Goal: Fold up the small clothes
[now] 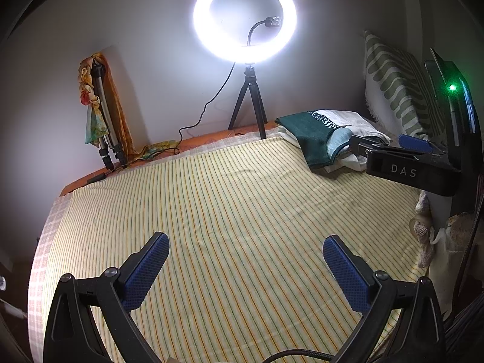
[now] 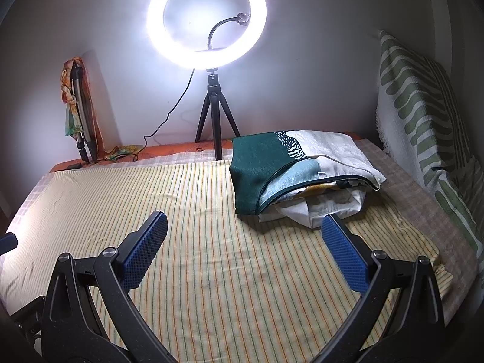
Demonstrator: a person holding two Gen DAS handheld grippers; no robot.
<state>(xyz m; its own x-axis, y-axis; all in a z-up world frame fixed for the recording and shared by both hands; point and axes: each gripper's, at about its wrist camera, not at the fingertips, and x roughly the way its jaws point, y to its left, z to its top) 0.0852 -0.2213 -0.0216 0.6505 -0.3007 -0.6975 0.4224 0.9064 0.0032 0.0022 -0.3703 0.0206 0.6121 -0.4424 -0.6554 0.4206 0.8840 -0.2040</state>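
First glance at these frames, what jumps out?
The glowing white ring light on a black tripod at the far edge of the bed dominates. Then the pile of green and white folded cloth at far right on the yellow striped bedsheet. Both tongs hang open and empty, left and right.

L gripper (image 1: 245, 267) & R gripper (image 2: 244, 249) agape, empty.

Striped bedsheet (image 2: 211, 242) bearing folded clothes (image 2: 290, 169).
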